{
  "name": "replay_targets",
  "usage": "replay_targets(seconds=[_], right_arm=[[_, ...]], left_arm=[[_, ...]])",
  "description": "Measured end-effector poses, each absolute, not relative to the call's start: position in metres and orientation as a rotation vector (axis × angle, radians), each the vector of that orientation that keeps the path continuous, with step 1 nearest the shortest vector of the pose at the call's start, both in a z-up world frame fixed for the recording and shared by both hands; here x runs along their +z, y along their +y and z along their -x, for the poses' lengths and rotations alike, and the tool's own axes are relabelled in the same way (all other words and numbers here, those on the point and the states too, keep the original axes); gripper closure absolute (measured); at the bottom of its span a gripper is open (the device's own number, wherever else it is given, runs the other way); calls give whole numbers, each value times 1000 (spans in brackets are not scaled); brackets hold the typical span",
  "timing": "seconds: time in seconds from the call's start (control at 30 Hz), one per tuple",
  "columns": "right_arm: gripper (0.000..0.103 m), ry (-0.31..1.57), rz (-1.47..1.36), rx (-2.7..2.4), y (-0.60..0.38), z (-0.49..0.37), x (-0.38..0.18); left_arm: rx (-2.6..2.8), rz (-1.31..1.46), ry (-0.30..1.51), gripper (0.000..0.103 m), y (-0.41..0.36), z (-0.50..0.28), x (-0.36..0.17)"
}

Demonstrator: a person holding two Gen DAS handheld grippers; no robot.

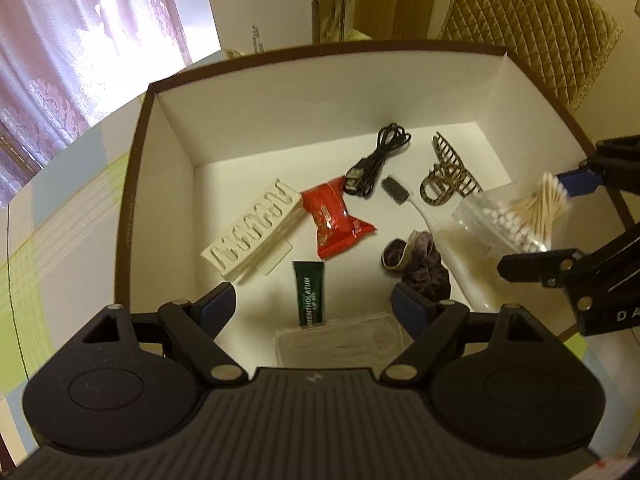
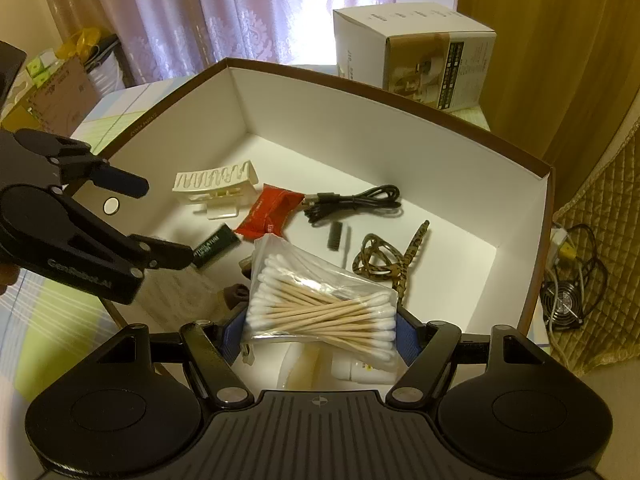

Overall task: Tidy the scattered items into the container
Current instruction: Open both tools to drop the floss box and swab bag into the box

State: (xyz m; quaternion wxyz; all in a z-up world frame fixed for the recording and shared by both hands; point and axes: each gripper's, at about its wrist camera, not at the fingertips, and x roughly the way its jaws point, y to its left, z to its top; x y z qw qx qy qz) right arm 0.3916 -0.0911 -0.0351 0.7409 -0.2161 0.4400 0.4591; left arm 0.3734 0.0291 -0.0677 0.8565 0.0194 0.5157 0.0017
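A big box (image 1: 320, 46) with a brown rim and white inside holds a white rack (image 1: 252, 228), a red packet (image 1: 334, 216), a green tube (image 1: 310, 294), a black USB cable (image 1: 376, 164), a toothbrush (image 1: 404, 196), a leopard hair claw (image 1: 448, 176) and a purple scrunchie (image 1: 420, 264). My left gripper (image 1: 314, 310) hangs open over the box's near side, nothing between its fingers. My right gripper (image 2: 320, 334) is shut on a clear bag of cotton swabs (image 2: 320, 304), held above the box (image 2: 360, 84). The left gripper (image 2: 152, 220) shows at left.
A white carton (image 2: 416, 52) stands behind the box. The box sits on a checked tablecloth (image 1: 60, 220). A quilted chair back (image 1: 532, 20) is at the far right. A small fan with cables (image 2: 568, 300) lies on the floor. Curtains hang behind.
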Motion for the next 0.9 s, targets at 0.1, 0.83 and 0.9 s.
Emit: replay_targets(seconds=[0.1,0.83,0.9], right_arm=[[33,969,475,1004,-90,-391,-36],[2,893,417,1000,-108,-360,-20],[2,877,400,985,-112,-356,-16]], left_arm=[[8,-38,1069,20,30,-371,-64],[103,-49,988,12,24,-338,-33],[111,-53,978,11,22,-333,-30]])
